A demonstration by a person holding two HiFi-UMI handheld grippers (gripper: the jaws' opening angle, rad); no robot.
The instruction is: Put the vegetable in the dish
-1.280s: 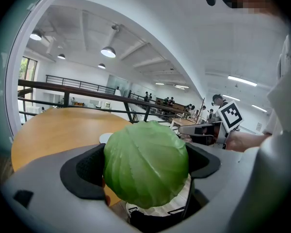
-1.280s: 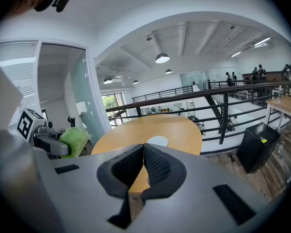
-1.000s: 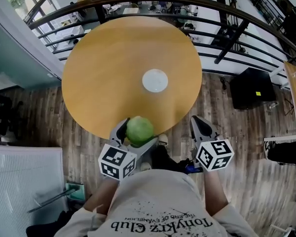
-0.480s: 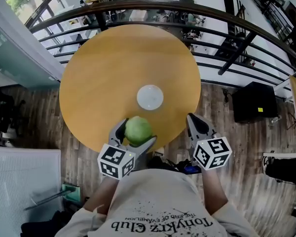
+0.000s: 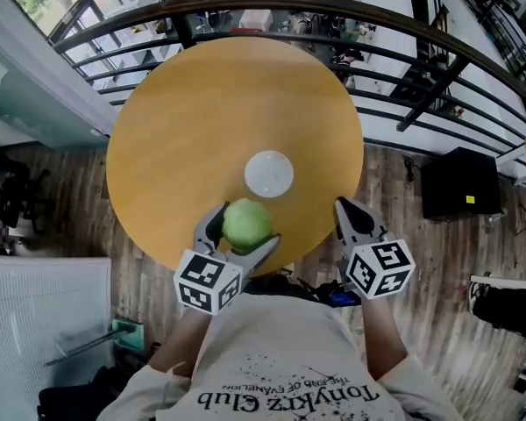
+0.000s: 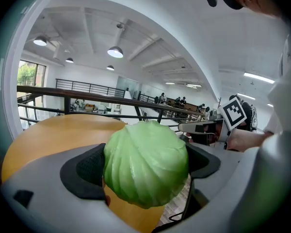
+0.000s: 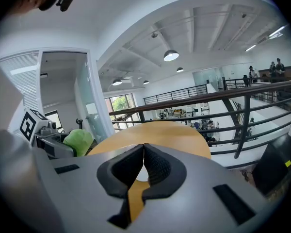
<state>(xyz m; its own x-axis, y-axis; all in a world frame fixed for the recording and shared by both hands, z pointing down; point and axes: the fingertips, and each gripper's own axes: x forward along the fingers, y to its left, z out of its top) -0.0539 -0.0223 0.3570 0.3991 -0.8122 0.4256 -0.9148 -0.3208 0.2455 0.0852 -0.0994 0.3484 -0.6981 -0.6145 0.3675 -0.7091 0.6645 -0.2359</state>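
We log the cabbage (image 6: 145, 169) nearer the dish (image 5: 269, 174) than before | left gripper (image 5: 243, 231) jaws pinch this round, veined green head over the wooden tabletop (image 5: 202, 121) edge | right gripper (image 7: 143, 166) jaws pressed together | dish flat, white.

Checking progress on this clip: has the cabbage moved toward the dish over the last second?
Yes. The cabbage, held in the left gripper, is nearer the white dish than before.
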